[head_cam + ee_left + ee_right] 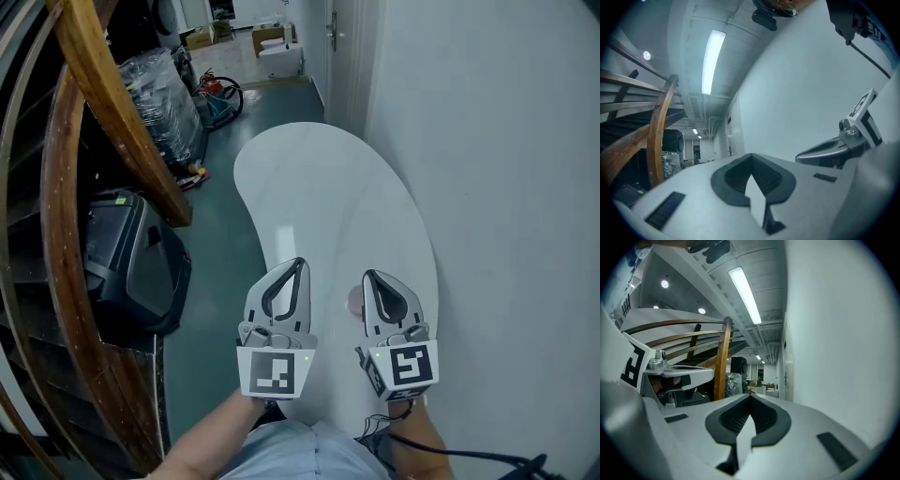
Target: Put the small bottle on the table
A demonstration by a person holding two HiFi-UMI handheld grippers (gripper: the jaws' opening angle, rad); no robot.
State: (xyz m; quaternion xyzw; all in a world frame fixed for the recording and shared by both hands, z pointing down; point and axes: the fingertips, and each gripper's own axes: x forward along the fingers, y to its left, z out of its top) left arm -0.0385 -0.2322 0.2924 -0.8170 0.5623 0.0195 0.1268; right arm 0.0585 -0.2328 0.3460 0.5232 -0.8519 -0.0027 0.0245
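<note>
Grippers both clenched, empty: left gripper (298, 264), right gripper (370, 277) over table (309, 187). Pinkish spot between them, probably small bottle (354, 300); back away straight, no nudging.

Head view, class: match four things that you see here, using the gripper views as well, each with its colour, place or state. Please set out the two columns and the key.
Column one:
1. table
2. stair handrail
3. case
4. right gripper

Column two:
A. jaws shut, nothing between them
B. black, standing on the floor
C. white, with a curved edge
D. brown wood

Pairs: 1-C, 2-D, 3-B, 4-A
</note>
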